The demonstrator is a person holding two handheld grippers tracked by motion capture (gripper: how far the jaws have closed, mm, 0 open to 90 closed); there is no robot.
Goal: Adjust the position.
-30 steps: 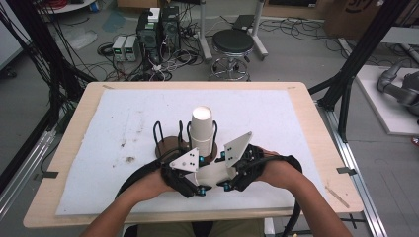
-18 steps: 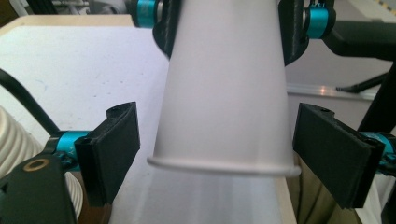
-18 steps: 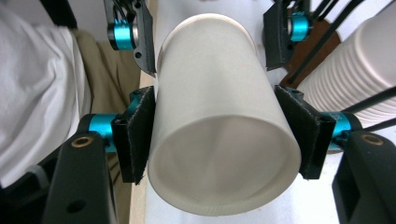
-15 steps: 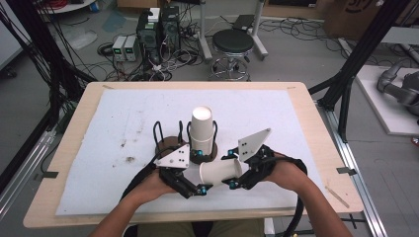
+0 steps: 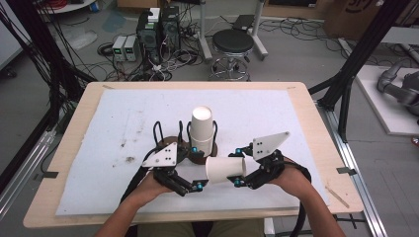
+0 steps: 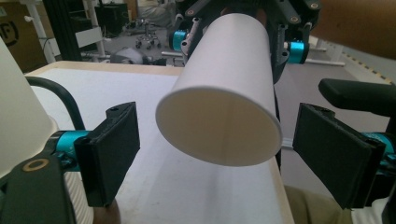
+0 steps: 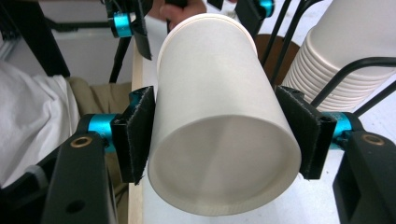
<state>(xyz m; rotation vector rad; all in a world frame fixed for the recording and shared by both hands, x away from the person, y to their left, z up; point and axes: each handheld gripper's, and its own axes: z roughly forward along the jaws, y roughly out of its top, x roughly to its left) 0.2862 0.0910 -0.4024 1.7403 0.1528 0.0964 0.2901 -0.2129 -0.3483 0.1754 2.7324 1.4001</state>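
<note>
A white paper cup [image 5: 226,169] lies level in the air above the white mat [image 5: 123,123], just in front of a stack of white cups [image 5: 202,129] standing in a black wire holder. My right gripper [image 5: 238,168] is shut on its base end; both pads press the cup [image 7: 219,84] sides, though these jaws have just been opening a touch. My left gripper [image 5: 197,168] has just been opening and now stands open, its pads [image 6: 109,154] clear of the cup's rim [image 6: 219,154], which sits between them untouched.
The wire holder [image 5: 160,133] stands on a brown round base at the mat's middle, close behind both grippers. The stack [image 7: 345,51] is just right of the held cup in the right gripper view. The table's front edge [image 5: 197,215] is near my hands.
The left gripper's jaws have spread wide and let go of the cup. The right gripper has drawn to the right with the cup, away from the stack.
</note>
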